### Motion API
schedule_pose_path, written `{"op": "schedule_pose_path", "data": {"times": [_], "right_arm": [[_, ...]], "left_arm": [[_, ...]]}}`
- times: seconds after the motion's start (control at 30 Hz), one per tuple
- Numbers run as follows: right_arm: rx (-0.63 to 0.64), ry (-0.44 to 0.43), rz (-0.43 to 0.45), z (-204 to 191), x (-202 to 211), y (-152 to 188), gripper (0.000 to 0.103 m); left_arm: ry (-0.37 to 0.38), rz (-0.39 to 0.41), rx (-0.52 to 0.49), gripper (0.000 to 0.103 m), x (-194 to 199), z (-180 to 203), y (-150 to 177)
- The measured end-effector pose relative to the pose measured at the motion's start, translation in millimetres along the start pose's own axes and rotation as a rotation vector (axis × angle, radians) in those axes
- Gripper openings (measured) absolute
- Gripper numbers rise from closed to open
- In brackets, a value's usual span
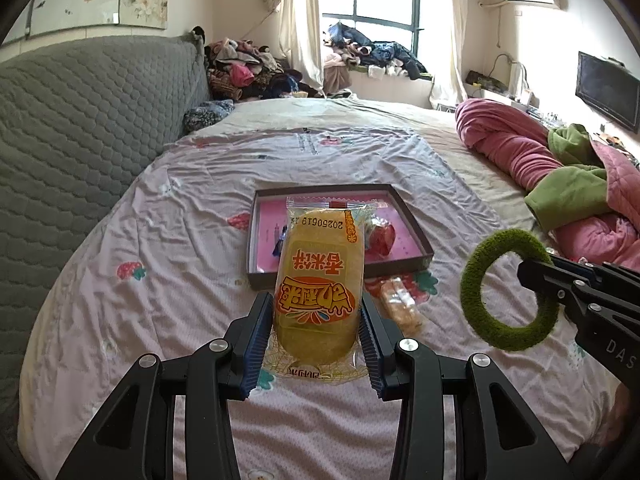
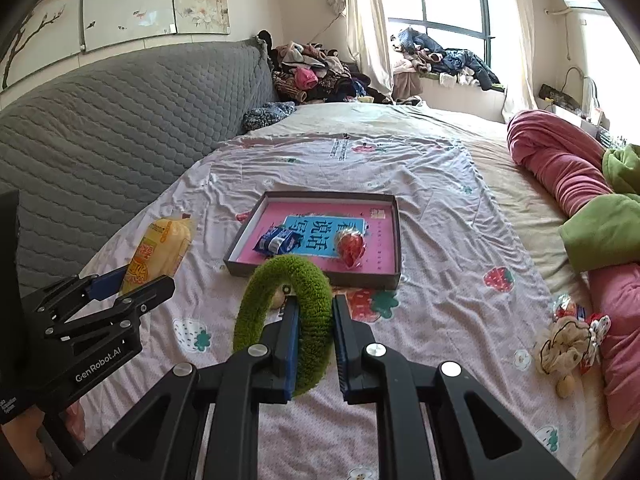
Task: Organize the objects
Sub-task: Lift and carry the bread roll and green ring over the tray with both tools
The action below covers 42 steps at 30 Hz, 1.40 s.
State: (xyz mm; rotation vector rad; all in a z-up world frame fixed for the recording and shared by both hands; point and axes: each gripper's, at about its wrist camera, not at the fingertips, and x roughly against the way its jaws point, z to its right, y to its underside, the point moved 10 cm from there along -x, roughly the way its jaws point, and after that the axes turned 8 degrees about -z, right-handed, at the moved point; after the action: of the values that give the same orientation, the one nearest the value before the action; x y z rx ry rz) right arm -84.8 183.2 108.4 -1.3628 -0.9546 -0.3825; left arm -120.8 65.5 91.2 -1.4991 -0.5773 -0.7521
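Two grippers hover over a bed: left gripper [image 1: 316, 332] clamps a yellow snack packet [image 1: 318, 280], right gripper [image 2: 316, 344] pinches a green ring [image 2: 286, 312] near the tray [image 2: 394, 236].

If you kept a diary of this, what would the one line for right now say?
left gripper: holds yellow snack pack | right gripper: holds green ring | tray: blue packet, red sweet

- yellow snack packet [image 1: 318, 280]: covers the middle of the shallow box [image 1: 416, 236] in the left wrist view; contents behind it hidden.
- green ring [image 2: 286, 320]: lower arc hidden between the right gripper's [image 2: 315, 344] fingers, lower centre.
- small wrapped items [image 2: 570, 336], right edge of the right wrist view: too small to identify.
- both gripper bodies: cut off at the bottom edge.
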Motion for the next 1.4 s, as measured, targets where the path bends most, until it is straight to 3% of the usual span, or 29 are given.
{"op": "schedule_pose_path", "data": {"times": [0.53,1.4], "right_arm": [[0.01,0.017,0.028,19,-6,-37,0.016],[0.039,0.029,0.05,45,-70,-106,0.016]], "left_arm": [[-0.005,0.02,-0.009,0.044,-20,12,-47],[-0.008,-0.006,-0.018,0.044,-103,30,-114]]}}
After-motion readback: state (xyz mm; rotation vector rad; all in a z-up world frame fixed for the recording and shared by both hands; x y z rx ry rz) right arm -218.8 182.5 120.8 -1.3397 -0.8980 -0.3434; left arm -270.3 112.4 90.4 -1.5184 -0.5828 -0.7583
